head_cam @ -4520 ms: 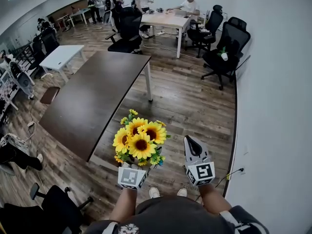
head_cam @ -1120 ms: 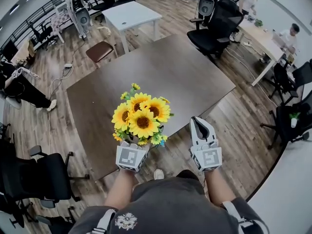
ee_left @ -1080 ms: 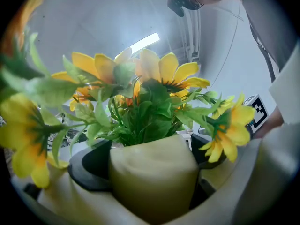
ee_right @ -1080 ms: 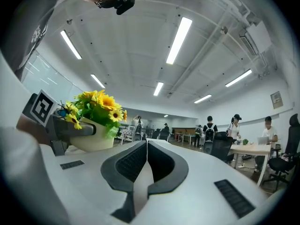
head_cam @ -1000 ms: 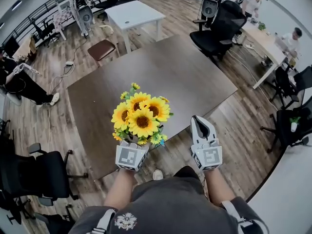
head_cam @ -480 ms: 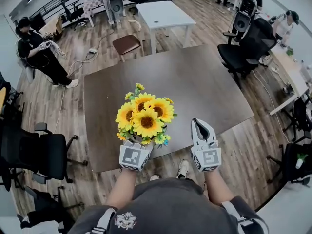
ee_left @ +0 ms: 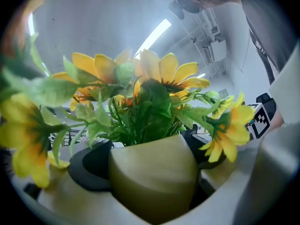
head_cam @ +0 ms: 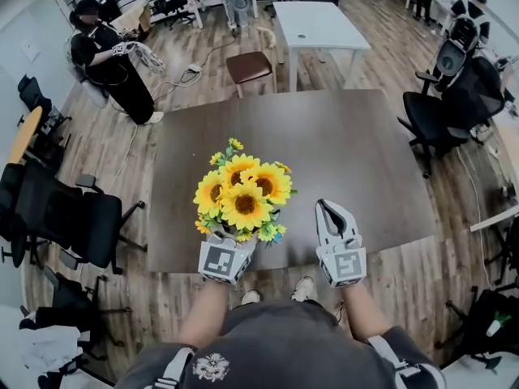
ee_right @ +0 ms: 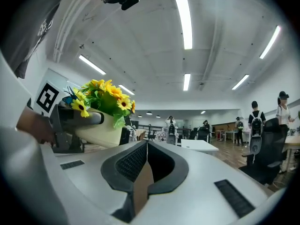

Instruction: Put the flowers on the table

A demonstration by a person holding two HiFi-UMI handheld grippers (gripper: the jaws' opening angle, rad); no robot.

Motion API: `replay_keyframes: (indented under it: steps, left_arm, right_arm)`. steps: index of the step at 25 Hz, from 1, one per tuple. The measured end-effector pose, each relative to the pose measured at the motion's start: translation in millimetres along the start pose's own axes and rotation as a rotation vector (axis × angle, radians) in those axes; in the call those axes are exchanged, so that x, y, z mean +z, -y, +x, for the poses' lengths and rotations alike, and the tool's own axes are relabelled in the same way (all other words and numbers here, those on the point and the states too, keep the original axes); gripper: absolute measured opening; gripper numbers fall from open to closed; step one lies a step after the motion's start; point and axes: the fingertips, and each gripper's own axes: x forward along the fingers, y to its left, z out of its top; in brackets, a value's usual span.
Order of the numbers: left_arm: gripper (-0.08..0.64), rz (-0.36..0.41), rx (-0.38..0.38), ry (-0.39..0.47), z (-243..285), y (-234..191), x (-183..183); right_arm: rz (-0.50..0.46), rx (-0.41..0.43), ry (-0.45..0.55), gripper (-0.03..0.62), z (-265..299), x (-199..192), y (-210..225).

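One small pot (ee_left: 154, 172) of sunflowers (head_cam: 242, 191), pinched at its pale yellow-green wall between my left fingers (ee_left: 89, 165), hangs in the air over the near edge of the dark counter (head_cam: 357, 160), not yet set down. I judge the load light and a little top-heavy: the blooms spread far wider than the pot, and the leaves look like plastic or cloth, though I cannot be sure. The pot seems stiff and smooth, so it could slide in a loose pinch. The wall below the rim is the place to hold it, never the soft stems, which would bend. Three big yellow heads with brown centres face up, ringed by smaller yellow blooms and green leaves, with one sprig standing above the rest. My right fingers (ee_right: 127, 165) are pressed together on nothing, just beside the flowers. Beyond the counter stand a black office chair (head_cam: 73, 217), a white table (head_cam: 320, 27) and, far left, a person (head_cam: 109, 63) on the wooden floor (head_cam: 454, 274).
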Motion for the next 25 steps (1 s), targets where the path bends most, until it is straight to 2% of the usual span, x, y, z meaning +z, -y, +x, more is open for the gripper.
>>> replay_keyframes:
  steps: [6, 11, 18, 25]
  left_arm:
    - [0.54, -0.024, 0.128, -0.049, -3, -1, -19]
    - [0.54, -0.023, 0.214, -0.084, -20, -21, -37]
    - [0.54, -0.041, 0.242, -0.12, -21, -34, -71]
    - [0.54, -0.07, 0.255, -0.152, -31, -54, -113]
  right_arm:
    - [0.026, 0.14, 0.052, 0.025, 25, 3, -1]
    - [-0.004, 0.246, -0.02, 0.025, 52, -11, -24]
    - [0.033, 0.217, -0.056, 0.025, 63, -38, -24]
    - [0.029, 0.204, -0.125, 0.025, 69, -69, -47]
